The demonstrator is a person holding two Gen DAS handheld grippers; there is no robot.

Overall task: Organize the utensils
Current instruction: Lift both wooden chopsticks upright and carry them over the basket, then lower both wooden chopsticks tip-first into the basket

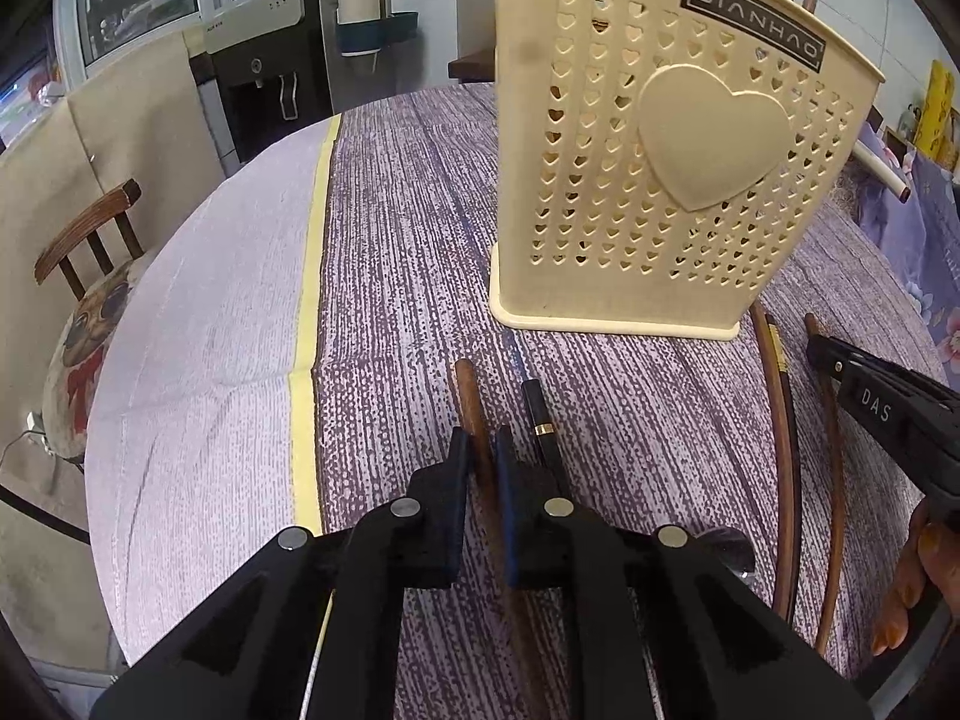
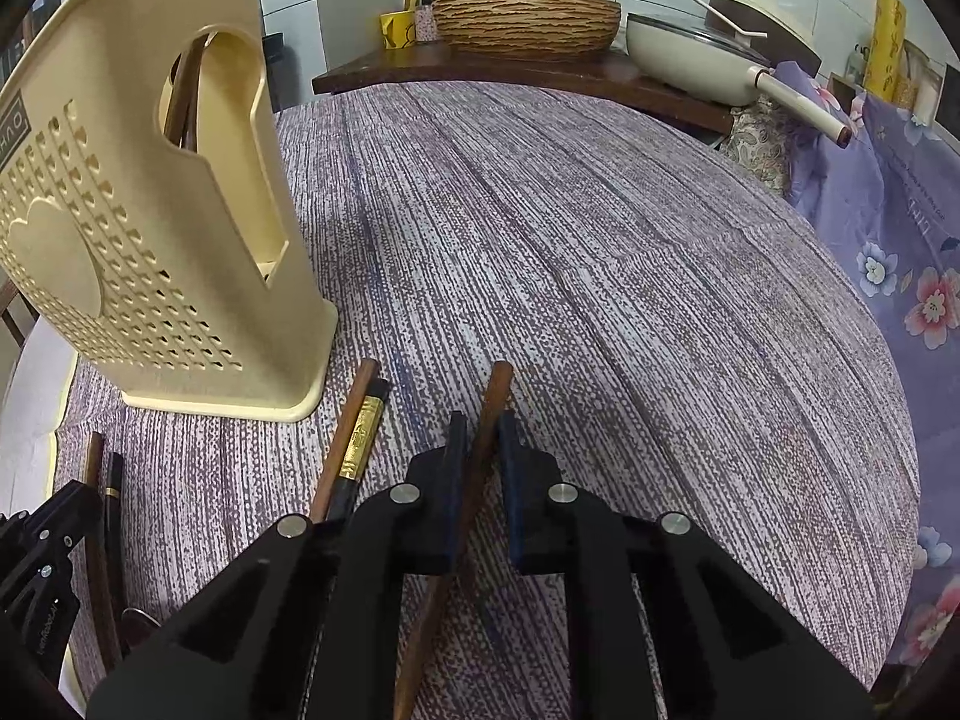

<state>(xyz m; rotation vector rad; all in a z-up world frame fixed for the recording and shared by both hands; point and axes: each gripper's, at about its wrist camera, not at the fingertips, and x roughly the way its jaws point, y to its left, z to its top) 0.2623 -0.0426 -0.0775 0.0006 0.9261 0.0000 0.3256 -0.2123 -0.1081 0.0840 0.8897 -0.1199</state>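
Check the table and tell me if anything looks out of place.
Loose chopsticks lie scattered on the tablecloth instead of in the cream holder: a black gold-banded chopstick and a brown chopstick lie beside its base. Nothing looks spilled or broken.

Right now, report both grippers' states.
Left gripper: shut on a brown chopstick.
Right gripper: shut on another brown chopstick.

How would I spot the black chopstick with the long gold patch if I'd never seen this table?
Find the cream holder with heart-shaped holes on the purple tablecloth. Just in front of its base corner lie two chopsticks side by side. Yours is the black chopstick with the long gold patch; its neighbour, the brown chopstick, is plain.
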